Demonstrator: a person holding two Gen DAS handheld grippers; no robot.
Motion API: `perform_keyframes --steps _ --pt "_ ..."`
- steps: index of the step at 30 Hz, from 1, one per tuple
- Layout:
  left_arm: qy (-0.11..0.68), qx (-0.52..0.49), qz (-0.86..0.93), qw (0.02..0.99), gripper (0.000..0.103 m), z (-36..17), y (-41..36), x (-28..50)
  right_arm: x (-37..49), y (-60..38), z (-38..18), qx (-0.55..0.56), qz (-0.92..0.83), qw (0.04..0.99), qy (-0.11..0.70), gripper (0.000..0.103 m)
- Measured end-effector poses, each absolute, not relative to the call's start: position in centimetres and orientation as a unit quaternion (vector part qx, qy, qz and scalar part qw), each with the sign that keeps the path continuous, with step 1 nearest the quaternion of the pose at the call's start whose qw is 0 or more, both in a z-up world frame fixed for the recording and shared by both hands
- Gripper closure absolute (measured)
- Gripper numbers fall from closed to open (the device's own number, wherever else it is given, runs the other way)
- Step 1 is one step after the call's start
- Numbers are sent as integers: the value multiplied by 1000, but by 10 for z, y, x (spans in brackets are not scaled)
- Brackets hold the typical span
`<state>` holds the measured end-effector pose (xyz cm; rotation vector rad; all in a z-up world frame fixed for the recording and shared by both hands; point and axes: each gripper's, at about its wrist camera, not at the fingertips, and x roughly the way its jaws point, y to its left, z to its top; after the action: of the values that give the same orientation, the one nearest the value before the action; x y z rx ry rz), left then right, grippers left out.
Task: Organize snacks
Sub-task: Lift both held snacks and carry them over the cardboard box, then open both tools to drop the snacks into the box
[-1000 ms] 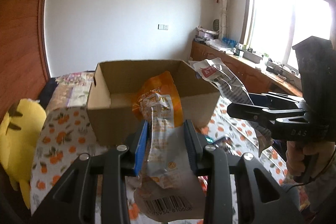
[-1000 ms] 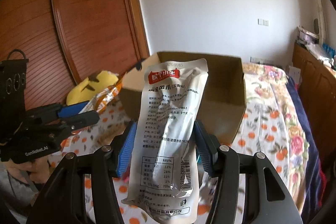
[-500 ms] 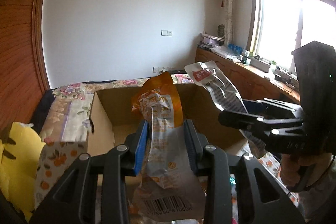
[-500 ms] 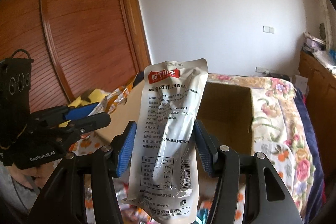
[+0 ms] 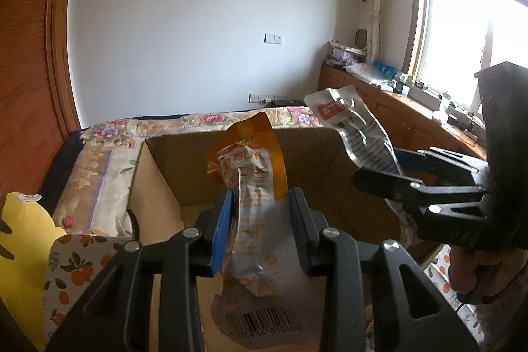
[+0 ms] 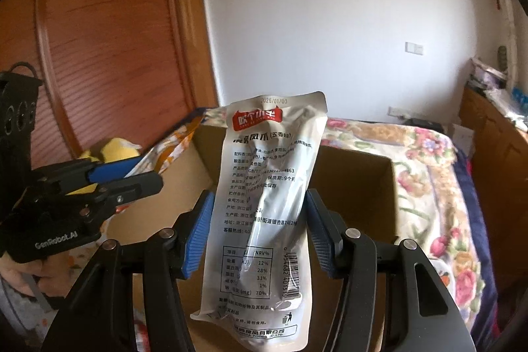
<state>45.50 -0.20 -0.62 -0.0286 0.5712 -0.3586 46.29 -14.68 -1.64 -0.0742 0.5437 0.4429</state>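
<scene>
**Glossy film, matt card, ribbed pads**

The orange snack packet (image 5: 252, 183) and the silver snack pouch (image 6: 264, 207) are shiny, crinkled plastic film. The cardboard box (image 5: 158, 187) is matt brown card. Both grippers are matt black plastic with ribbed blue pads (image 6: 198, 230) and bright metal pins. The bedspread (image 6: 425, 187) is printed cloth; the wardrobe door (image 6: 109, 38) is varnished, slatted wood.

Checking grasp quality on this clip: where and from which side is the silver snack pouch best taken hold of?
Around its middle, across the width, as the right gripper has it now: one pad on each long edge of the silver pouch. The pouch is long, flat and floppy, so a mid-length pinch from below leaves the top upright and the bottom hanging, ready to lower into the cardboard box.
</scene>
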Motion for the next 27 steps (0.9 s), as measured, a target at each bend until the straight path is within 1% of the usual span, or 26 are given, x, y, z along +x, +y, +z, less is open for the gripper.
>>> perform_keyframes --steps 6,10,13,19,24,27 --pt "291 -3 -174 941 68 -15 -13 460 467 -148 -26 -44 204 936 283 45" --pt "306 2 -168 937 67 -22 -15 465 471 -143 -31 -54 195 934 294 43" --pt "309 5 -161 937 60 -23 -14 463 473 -142 -31 -62 190 934 296 41" --pt "309 9 -161 937 53 -15 -11 454 474 -144 -35 -68 181 929 317 38" --pt "306 9 -161 938 50 -4 -3 438 469 -147 -29 -69 169 926 330 29" --pt "302 9 -158 940 49 2 5 424 457 -152 -17 -55 168 930 323 29"
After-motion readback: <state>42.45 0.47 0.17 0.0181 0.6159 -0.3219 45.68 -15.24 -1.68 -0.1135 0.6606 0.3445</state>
